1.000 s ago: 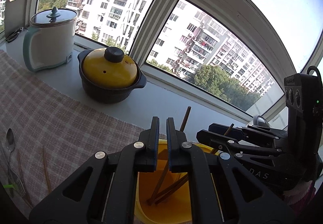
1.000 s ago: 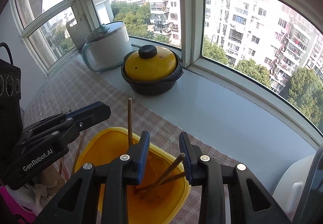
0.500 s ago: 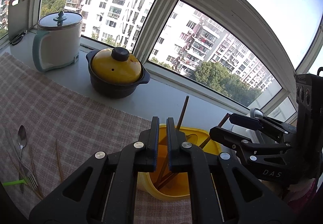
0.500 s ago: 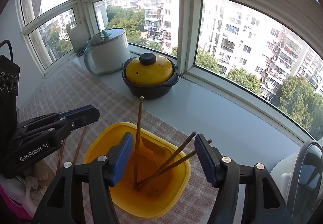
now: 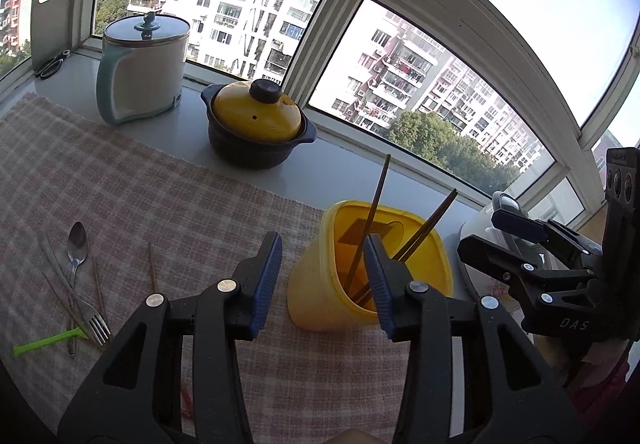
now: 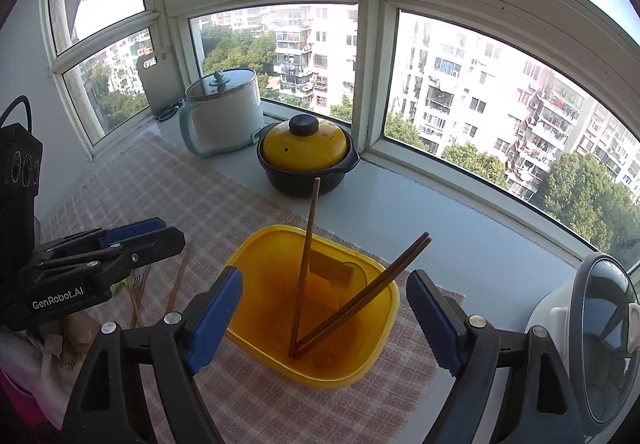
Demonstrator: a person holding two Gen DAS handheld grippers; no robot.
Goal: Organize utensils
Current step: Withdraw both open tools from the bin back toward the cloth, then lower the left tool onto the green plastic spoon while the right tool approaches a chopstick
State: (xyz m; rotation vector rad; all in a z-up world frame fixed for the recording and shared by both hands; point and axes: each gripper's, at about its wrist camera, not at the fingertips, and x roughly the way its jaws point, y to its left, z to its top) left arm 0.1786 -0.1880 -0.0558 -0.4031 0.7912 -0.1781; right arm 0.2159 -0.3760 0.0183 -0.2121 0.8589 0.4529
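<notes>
A yellow plastic container (image 5: 320, 296) (image 6: 372, 368) stands on the checked cloth with three brown chopsticks (image 6: 308, 244) leaning inside it. My left gripper (image 5: 324, 284) is open and empty, held above the cloth just left of the container. My right gripper (image 6: 324, 312) is open and empty, held above the container. On the cloth at the far left lie a spoon (image 5: 78, 244), a fork (image 5: 86, 314), loose chopsticks (image 5: 152, 268) and a green utensil (image 5: 48, 342).
A yellow-lidded black pot (image 5: 256, 124) and a white electric kettle pot (image 5: 142, 72) stand on the windowsill. A white appliance (image 6: 592, 340) stands right of the container. Scissors (image 5: 50, 64) lie at the far left by the window.
Both grippers have opened and pulled back up from the container. The chopsticks they held now lean free inside the container.
</notes>
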